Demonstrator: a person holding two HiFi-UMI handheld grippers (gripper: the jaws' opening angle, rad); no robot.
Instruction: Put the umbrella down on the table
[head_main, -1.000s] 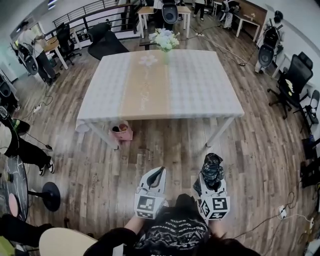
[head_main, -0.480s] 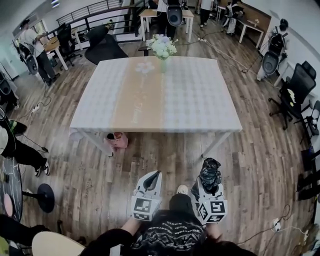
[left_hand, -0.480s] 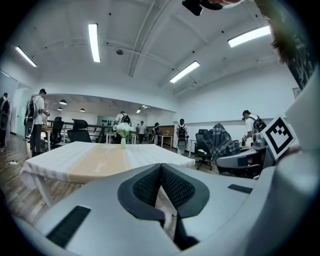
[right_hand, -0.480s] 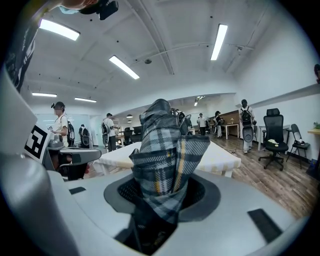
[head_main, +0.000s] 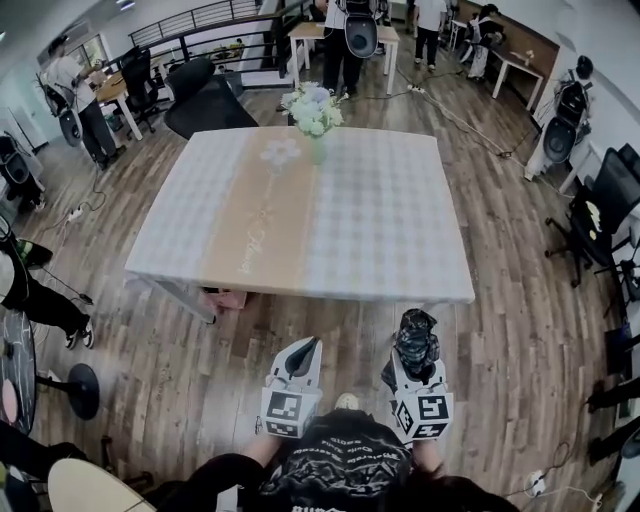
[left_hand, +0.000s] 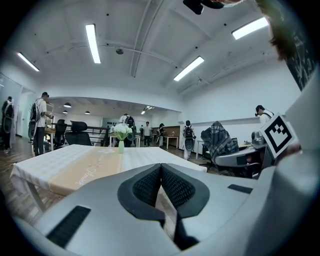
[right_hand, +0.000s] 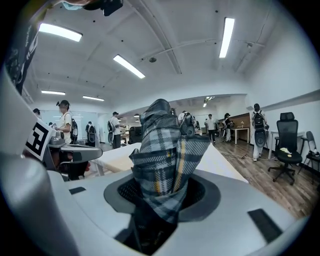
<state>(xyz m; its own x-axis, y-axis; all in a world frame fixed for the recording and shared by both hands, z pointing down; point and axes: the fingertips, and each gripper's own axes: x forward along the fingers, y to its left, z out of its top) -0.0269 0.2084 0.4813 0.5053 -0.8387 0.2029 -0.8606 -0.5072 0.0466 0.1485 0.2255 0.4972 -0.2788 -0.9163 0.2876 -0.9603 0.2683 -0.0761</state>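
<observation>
A folded plaid umbrella (head_main: 417, 341) (right_hand: 164, 160) sticks up between the jaws of my right gripper (head_main: 416, 352) (right_hand: 165, 192), which is shut on it. It is dark grey with pale and yellow stripes. My left gripper (head_main: 303, 352) (left_hand: 161, 182) is shut with nothing in it, its pads touching. Both grippers hover over the wooden floor, just short of the near edge of the square table (head_main: 380, 230) (left_hand: 60, 160), which has a pale checked cloth and a tan runner. The right gripper sits in front of the table's near right corner.
A vase of white flowers (head_main: 312, 112) (left_hand: 120, 134) stands at the table's far side. A pink bin (head_main: 222, 298) sits under the near left of the table. Office chairs (head_main: 603, 205), a round stool base (head_main: 80, 390), other desks and several people surround the area.
Both grippers have moved forward toward the table, which now lies much closer in the head view. The grip on the umbrella is unchanged.
</observation>
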